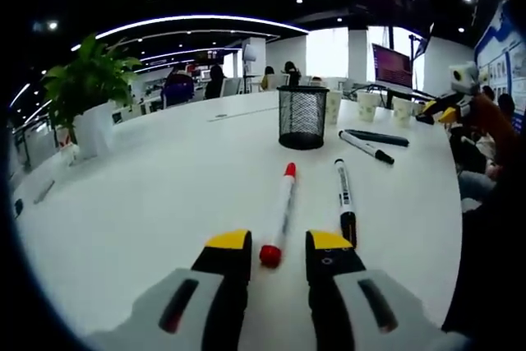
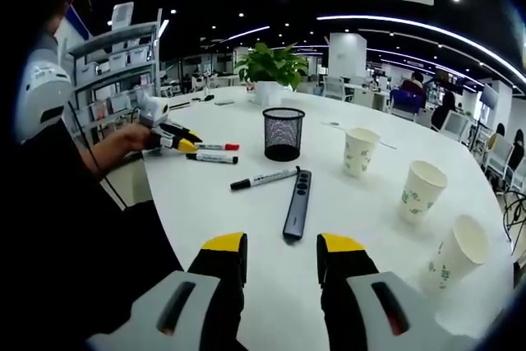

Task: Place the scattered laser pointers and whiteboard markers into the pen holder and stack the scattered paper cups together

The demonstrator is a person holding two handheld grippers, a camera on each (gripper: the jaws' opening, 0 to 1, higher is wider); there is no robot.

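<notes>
While the left tool [image 1: 278, 254] gapes over a red marker [image 1: 279, 213], the right tool [image 2: 282, 257] — also apart — faces three paper cups [image 2: 422, 190] at frame right.

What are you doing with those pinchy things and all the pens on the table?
A person holds a grabbing tool in each hand over a round white table. The left gripper is open, its fingers on either side of the red marker, with a black marker beside it. The right gripper is open too, facing the laser pointer. The mesh pen holder has nothing visible inside, and three paper cups stand apart, unstacked.
</notes>
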